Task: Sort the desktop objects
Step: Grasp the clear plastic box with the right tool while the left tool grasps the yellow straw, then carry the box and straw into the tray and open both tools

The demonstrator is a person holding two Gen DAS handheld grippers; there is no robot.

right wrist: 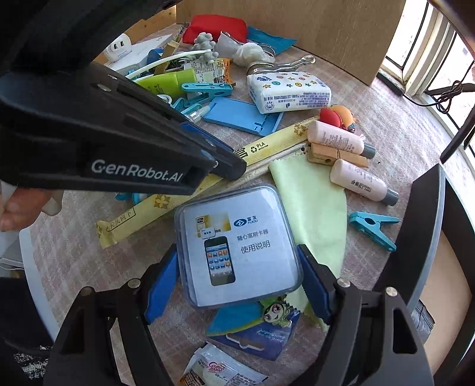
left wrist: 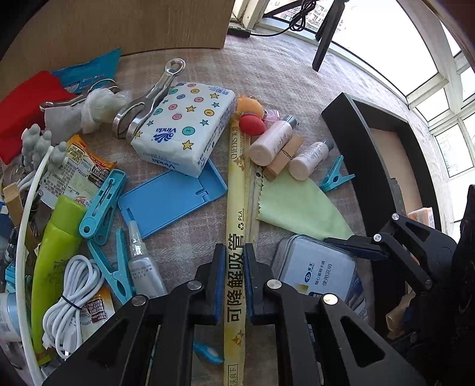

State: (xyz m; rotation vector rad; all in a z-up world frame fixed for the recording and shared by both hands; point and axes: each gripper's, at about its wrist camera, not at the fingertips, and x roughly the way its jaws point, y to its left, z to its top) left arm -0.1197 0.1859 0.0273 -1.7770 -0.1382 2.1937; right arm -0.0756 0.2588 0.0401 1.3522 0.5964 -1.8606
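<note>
The desk (left wrist: 297,68) carries a cloth cover with a faint checked weave in grey-pink. A light wooden panel (left wrist: 118,26) stands upright along its far edge. Beyond the desk, white-framed windows (left wrist: 445,89) admit strong daylight, overexposing the panes. A dark tripod leg (left wrist: 325,38) and a black cable (left wrist: 297,23) stand before the glass near the sill.

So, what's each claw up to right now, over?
Left claw pinching yellow straw wrapper. Right claw open, straddling clear plastic case. Green cloth under case edge.
</note>
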